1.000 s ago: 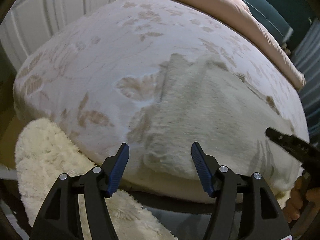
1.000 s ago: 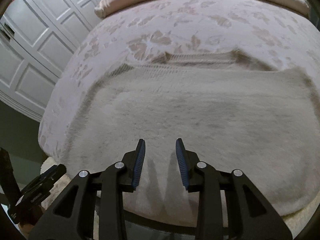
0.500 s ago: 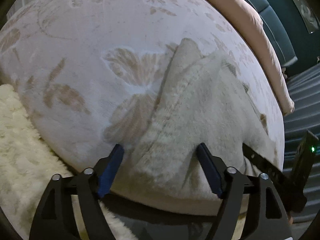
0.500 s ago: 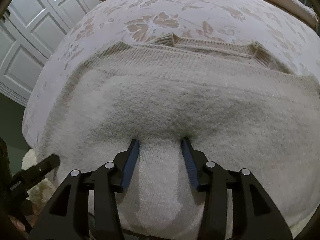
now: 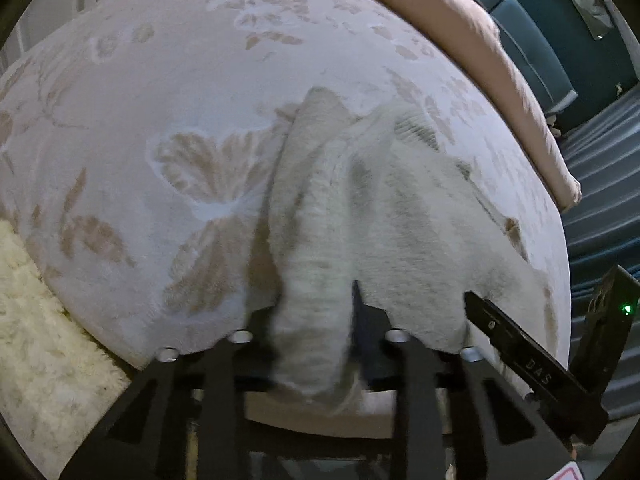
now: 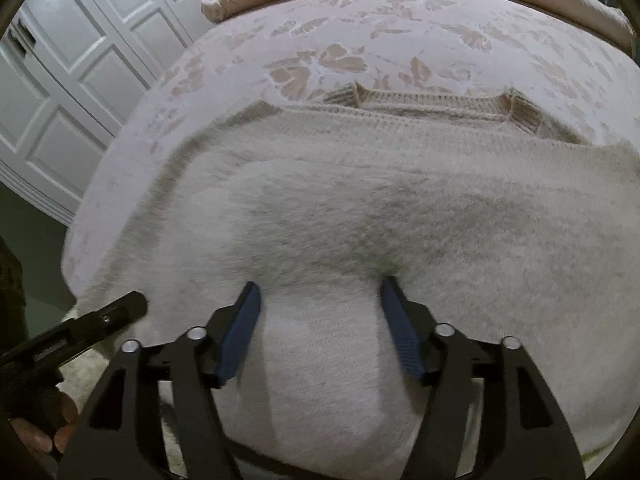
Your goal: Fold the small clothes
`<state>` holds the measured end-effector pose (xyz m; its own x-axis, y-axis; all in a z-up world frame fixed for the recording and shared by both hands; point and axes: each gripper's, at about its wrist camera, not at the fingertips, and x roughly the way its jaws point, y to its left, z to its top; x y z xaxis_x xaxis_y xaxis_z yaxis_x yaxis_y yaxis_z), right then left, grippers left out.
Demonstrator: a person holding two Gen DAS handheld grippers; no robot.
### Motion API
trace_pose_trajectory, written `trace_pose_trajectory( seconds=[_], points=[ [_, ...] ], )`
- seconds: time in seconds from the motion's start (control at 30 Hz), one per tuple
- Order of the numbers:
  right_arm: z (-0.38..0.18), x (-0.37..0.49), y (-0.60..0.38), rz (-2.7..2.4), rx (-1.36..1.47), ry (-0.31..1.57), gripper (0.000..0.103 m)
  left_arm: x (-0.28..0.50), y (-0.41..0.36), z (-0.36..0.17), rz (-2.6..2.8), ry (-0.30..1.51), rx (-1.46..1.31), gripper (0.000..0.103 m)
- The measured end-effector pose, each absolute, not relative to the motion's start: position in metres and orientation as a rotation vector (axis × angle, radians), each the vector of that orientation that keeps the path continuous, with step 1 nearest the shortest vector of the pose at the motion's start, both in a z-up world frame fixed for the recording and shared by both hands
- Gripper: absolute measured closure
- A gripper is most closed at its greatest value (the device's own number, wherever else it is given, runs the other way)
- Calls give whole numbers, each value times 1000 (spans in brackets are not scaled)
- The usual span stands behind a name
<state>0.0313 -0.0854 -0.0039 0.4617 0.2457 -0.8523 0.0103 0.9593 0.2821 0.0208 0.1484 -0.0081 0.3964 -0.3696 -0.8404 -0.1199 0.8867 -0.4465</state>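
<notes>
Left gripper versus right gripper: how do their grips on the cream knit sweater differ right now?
The left gripper has cloth bunched into a ridge between narrow-set fingers, pads hidden; the right gripper stands wider, blue pads showing, pressed into flatter fabric. The left is at a side edge, the right mid-hem. Both engage the cream knit sweater on the floral bedspread.

Floral bedspread (image 5: 168, 92), pink blanket (image 5: 500, 64) (far edge), fluffy cream rug (image 5: 36, 344), white panelled doors (image 6: 76, 76).

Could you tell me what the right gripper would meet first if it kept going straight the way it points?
The right gripper would press further into the cream sweater, whose hem already bulges between its open fingers; the bedspread lies beyond, though depth is unclear.
</notes>
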Motion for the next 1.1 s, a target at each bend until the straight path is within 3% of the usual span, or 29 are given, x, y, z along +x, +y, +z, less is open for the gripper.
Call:
trace_pose_trajectory(
  seconds=[0.53, 0.9, 1.1],
  points=[
    [18, -65, -188, 1, 444, 991, 39, 16, 35, 97, -438, 970, -325, 91],
    [25, -81, -233, -24, 594, 950, 39, 16, -10, 62, -472, 1054, -222, 91],
    [56, -52, -226, -27, 491, 875, 39, 10, -22, 71, -503, 1026, -192, 93]
  ],
)
